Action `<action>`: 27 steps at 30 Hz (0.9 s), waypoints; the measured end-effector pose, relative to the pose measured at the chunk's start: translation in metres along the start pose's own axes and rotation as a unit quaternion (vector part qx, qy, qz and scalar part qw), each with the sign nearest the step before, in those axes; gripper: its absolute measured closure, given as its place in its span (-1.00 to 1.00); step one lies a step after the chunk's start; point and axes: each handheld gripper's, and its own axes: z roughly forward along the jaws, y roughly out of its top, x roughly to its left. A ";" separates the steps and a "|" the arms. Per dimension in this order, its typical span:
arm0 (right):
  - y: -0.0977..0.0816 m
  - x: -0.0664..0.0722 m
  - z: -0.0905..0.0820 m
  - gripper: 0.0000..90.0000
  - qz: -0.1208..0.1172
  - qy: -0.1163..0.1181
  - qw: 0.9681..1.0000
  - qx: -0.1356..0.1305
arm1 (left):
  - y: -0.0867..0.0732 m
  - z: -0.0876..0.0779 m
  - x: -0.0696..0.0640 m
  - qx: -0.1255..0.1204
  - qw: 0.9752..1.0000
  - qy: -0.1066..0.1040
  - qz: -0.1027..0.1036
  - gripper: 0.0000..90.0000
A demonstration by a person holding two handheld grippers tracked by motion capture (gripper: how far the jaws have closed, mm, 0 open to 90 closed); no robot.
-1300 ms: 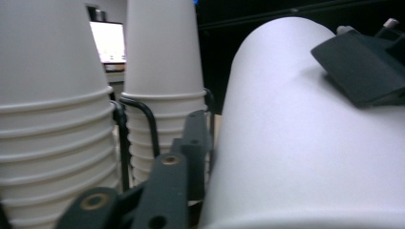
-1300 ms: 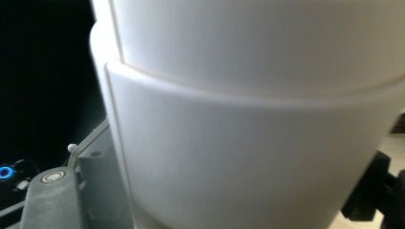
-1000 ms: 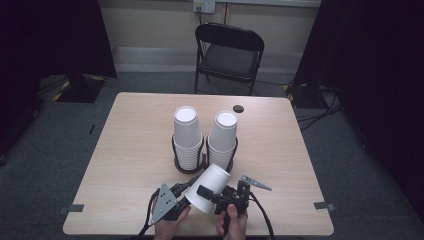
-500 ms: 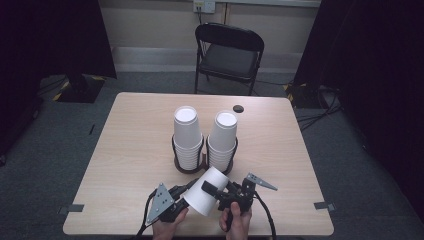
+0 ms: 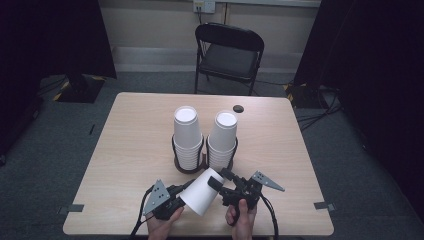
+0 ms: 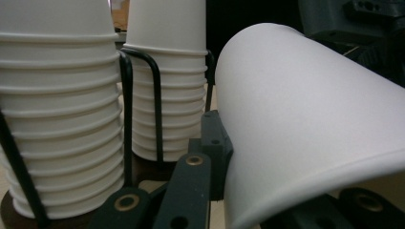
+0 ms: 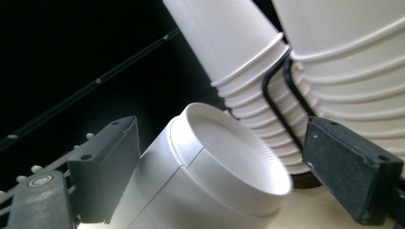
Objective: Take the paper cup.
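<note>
A: Two stacks (image 5: 188, 135) in a rack (image 5: 204, 162) on the worktop (image 5: 130, 150). Loose cup (image 5: 200, 192) tilted, held above the near edge.

B: Left tongs (image 5: 182, 192) clamp its rim. Right tongs (image 5: 216, 179) are released, straddling its base; a bump could knock the stacks.

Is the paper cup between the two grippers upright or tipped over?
Tipped: the paper cup lies on its side off the table, base toward the right gripper.

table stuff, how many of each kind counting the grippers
stacks of white paper cups in a black wire holder: 2
loose white paper cup held tilted: 1
small round black disc: 1
black two-jaw grippers, left gripper and right gripper: 2
total: 6
</note>
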 end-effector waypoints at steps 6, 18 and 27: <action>0.001 0.003 -0.007 -0.77 -0.050 -0.029 0.998 -0.007 | -0.001 -0.003 0.011 0.003 0.999 -0.011 -0.036 0.92; -0.003 0.001 -0.017 -0.76 -0.117 -0.016 0.993 0.004 | 0.014 -0.006 0.024 0.058 0.998 -0.003 -0.008 0.92; -0.012 0.000 -0.020 -0.77 -0.205 -0.051 0.977 -0.015 | 0.024 -0.008 0.032 0.086 0.996 -0.013 -0.007 0.92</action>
